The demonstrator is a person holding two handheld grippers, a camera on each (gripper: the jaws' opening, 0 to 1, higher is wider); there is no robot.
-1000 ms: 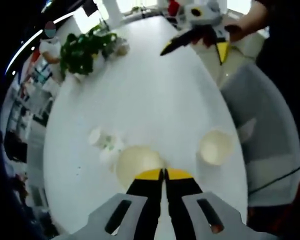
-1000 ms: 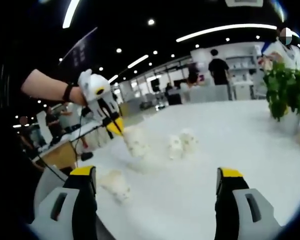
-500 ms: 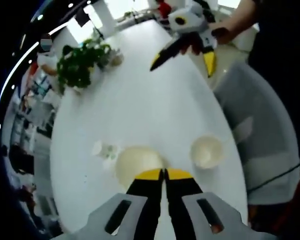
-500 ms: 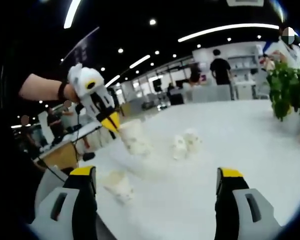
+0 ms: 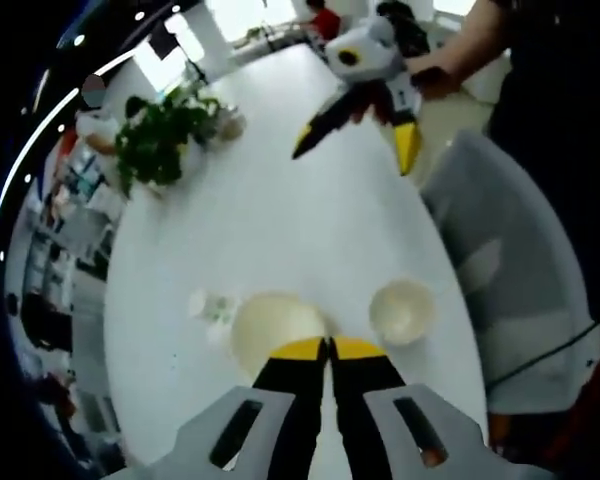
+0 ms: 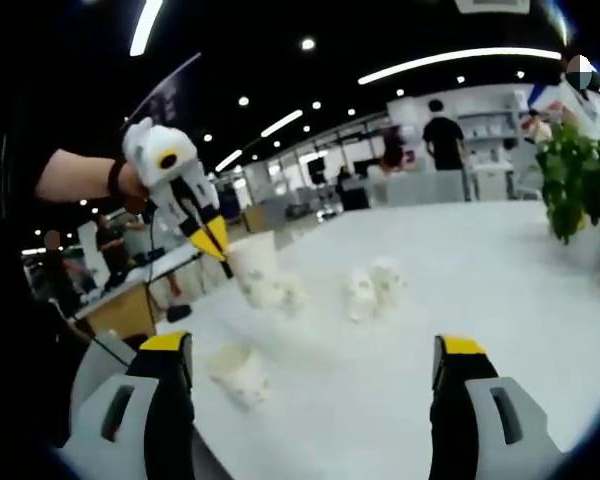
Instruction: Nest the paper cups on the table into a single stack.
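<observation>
The left gripper point(image 5: 328, 347) is pinching a paper cup point(image 5: 272, 328) by its rim at lower centre, while the right gripper point(image 6: 313, 352) is waiting spread wide and empty — that thin-edge pinch risks slipping or crumpling during nesting into the loose cup point(image 5: 401, 310) just right.

White table point(image 5: 280, 210): paper cups point(image 5: 403, 310), potted plant point(image 5: 160, 140).

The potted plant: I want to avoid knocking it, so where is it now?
In the left gripper view the potted plant stands at the table's far left edge; in the right gripper view it is at the right edge.
</observation>
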